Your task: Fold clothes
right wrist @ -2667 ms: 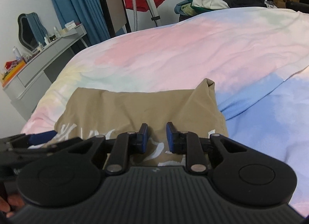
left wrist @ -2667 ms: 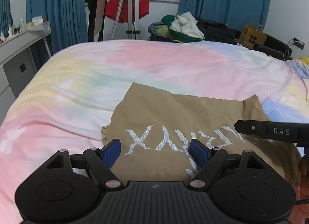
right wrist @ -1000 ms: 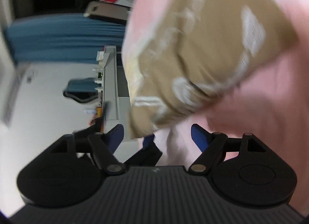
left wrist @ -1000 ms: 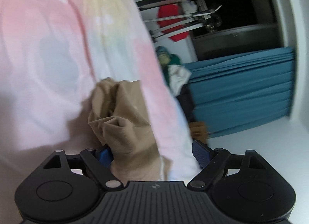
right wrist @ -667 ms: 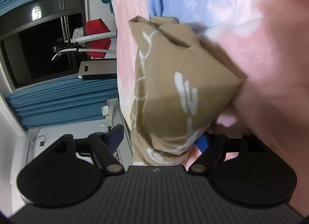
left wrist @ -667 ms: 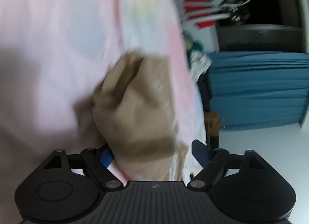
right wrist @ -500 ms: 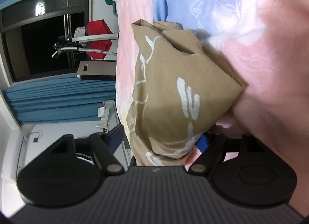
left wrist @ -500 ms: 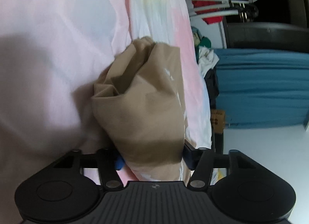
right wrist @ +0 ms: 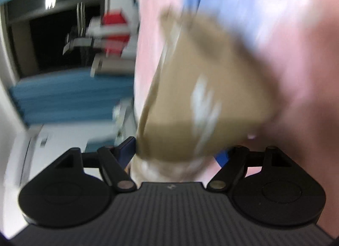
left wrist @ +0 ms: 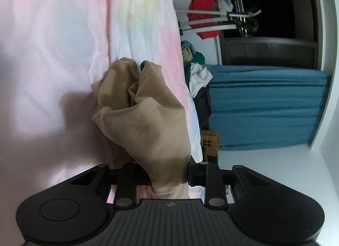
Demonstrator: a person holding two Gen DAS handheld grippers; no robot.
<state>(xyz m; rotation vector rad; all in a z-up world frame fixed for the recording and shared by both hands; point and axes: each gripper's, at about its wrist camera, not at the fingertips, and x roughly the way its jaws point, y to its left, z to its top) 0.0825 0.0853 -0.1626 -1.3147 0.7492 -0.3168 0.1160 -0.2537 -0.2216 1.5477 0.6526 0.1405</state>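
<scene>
Garment: tan sweatshirt [left wrist: 146, 123] with white lettering, bunched into a thick bundle and lifted against the pastel tie-dye bed cover [left wrist: 53, 55]; 2.7 s ago it lay flat on the bed as a folded rectangle, lettering up
Left gripper [left wrist: 168, 175]: fingers drawn in and pinching a thick wad of the sweatshirt's edge; 2.7 s ago they stood wide apart over the cloth, and 0.5 s ago were closing in on it
Right gripper [right wrist: 179, 154]: fingers set fairly wide with the other end of the bundle between them; the view is smeared by motion, so whether the blue pads actually press the cloth cannot be told; 2.7 s ago the fingers were nearly together above the flat garment
Camera attitude: both wrist views are rolled about a quarter turn, with the blue curtain [left wrist: 264, 110] and clothes rack [left wrist: 211, 19] lying sideways; 2.7 s ago both were level
Background: pile of other clothes [left wrist: 197, 72] beyond the bed's far edge
Meaning for the task: judged from the flat fold giving way to a gathered, two-ended hold, the sweatshirt is being picked up whole, either for a further fold or for carrying off as a finished piece; the pictures do not settle which
</scene>
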